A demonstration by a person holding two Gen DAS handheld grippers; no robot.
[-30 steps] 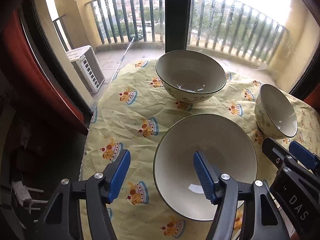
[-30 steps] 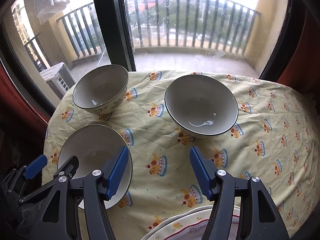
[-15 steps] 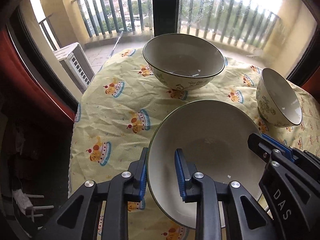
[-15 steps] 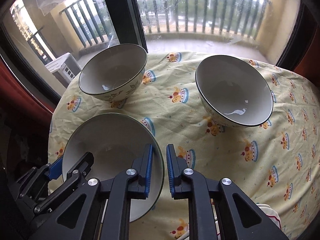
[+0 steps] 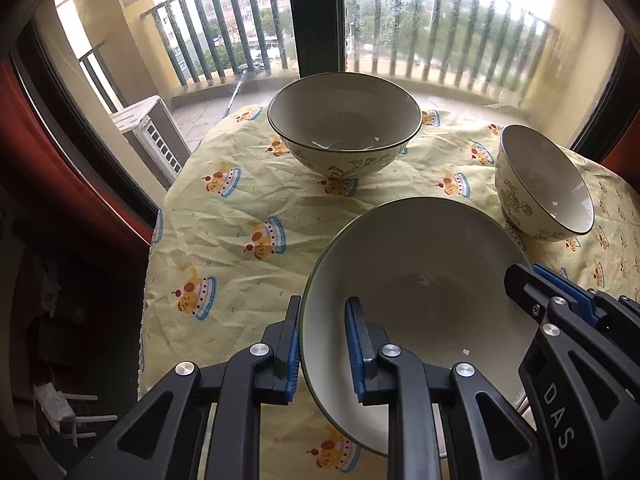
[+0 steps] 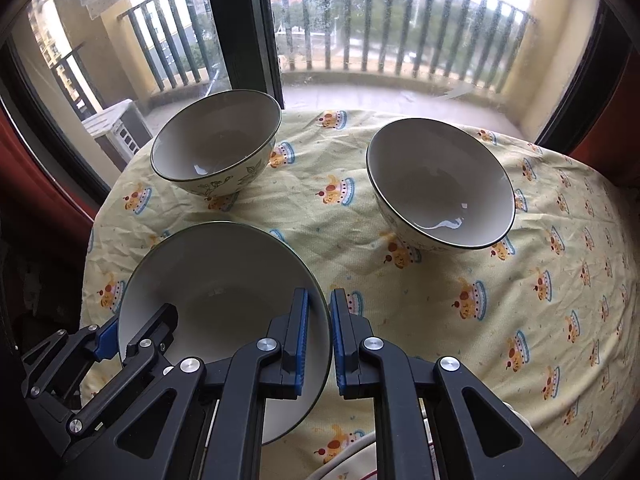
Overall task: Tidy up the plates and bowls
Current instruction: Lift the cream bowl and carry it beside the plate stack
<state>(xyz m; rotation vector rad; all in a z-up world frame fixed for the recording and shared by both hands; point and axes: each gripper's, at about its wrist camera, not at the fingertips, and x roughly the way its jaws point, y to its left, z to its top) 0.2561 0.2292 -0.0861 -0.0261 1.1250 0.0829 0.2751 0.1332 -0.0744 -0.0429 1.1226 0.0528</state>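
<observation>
A wide cream bowl with a dark rim is near me on the yellow cloth; it also shows in the right wrist view. My left gripper is shut on its left rim. My right gripper is shut on its right rim and also shows in the left wrist view. The bowl looks tilted and slightly raised. A second floral bowl stands at the back left, also in the right wrist view. A third bowl stands at the right, also in the right wrist view.
The round table wears a yellow cloth with cake prints. A white plate edge lies under my right gripper at the near edge. A window with a balcony railing is just behind the table. The table drops off at the left.
Both grippers closed from open onto opposite rims of the near bowl. The bowl has since risen a little and tilted, with both grippers moving together.
</observation>
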